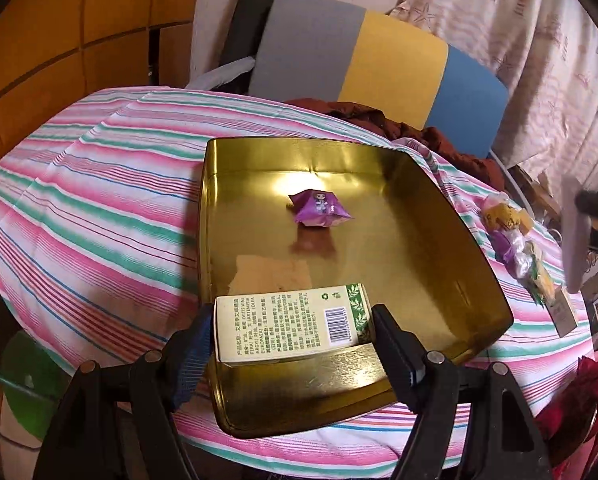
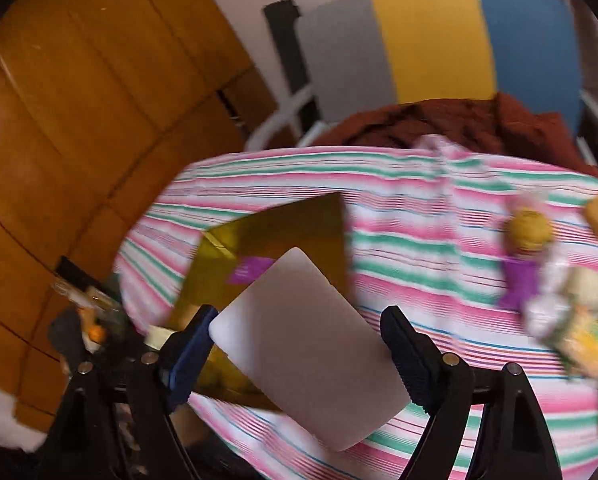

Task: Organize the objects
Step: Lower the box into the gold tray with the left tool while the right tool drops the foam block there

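In the left wrist view, the left gripper (image 1: 293,330) has its fingers (image 1: 197,336) closed on the ends of a cream box (image 1: 289,322), whose long axis runs straight across from one finger to the other. The box hangs just inside the near wall of the gold tin (image 1: 451,216), low over the floor; whether it touches cannot be told. Ahead of the fingers, well apart from the box, a purple packet (image 1: 319,209) with a cartoon figure lies near the tin's middle. The box face carries a barcode, a recycling mark, a green leaf band and dense Chinese print with Latin ingredient names, "VITIS VINIFERA" and "OLEA EUROPAEA" among them. This hand looks nearest to setting its load down: the move would be a short drop and release.

In the right wrist view, which is blurred, the right gripper (image 2: 299,340) has a blank white card (image 2: 307,344) between its fingers, tilted, its long axis slanting from the left finger toward the right; the right finger appears clear of it, so a grip cannot be confirmed. The tin lies ahead and to the left of these fingers, and a cluster of packets (image 2: 547,280) to their right on the striped surface (image 2: 419,220). No writing is legible here.
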A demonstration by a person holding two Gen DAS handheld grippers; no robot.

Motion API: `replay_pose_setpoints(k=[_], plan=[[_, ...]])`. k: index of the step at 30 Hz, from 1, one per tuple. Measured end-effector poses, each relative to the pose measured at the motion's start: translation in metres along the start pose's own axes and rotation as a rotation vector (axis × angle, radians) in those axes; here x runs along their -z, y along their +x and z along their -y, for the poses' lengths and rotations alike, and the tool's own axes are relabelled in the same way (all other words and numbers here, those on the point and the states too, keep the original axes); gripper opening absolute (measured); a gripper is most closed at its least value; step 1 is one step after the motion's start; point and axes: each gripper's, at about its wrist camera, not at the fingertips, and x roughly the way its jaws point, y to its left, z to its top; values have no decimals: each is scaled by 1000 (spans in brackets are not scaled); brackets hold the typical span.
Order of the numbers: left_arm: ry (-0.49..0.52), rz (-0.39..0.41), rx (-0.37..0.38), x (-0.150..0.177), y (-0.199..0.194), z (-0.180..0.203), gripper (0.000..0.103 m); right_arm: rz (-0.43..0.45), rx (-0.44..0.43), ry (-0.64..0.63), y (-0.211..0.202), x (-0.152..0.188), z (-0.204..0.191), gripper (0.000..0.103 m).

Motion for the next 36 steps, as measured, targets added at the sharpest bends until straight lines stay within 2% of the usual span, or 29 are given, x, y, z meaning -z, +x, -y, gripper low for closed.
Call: replay_pose_setpoints(k=[2,4,7,10,12,14,19,21,22,24,26,36], plan=[[5,-14,-13,1,5,-1,88,-14,-54,5,20,0,-24,89],[7,-7,-19,2,4,-2,89,-42,-80,5,41,1,-41,100],[-6,10,-28,2,-2,-7,89,-86,-131,22,66,10,-53,103],[-34,43,-49,2,-10,-15,89,-102,-143,-4,79,22,-60,103],[-49,75,-70,0,-17,-18,89,-82,-115,-30,78,27,-61,103],[-57,97,-82,-3,-20,-18,89,-20,-60,-98,68,33,-67,103],[-29,130,-129,-9,-26,-8,89,241,212,-334,41,49,-97,103],[-14,138,-143,-10,-27,-3,89,304,277,-356,37,54,-102,103],[-7,139,-147,-10,-27,-2,89,293,290,-332,39,55,-99,103],[5,135,-155,-10,-27,3,89,217,255,-250,47,54,-87,103],[17,137,-163,-11,-28,8,89,193,239,-172,50,56,-74,103],[93,146,-166,-9,-28,32,89,248,312,-107,35,67,-56,103]])
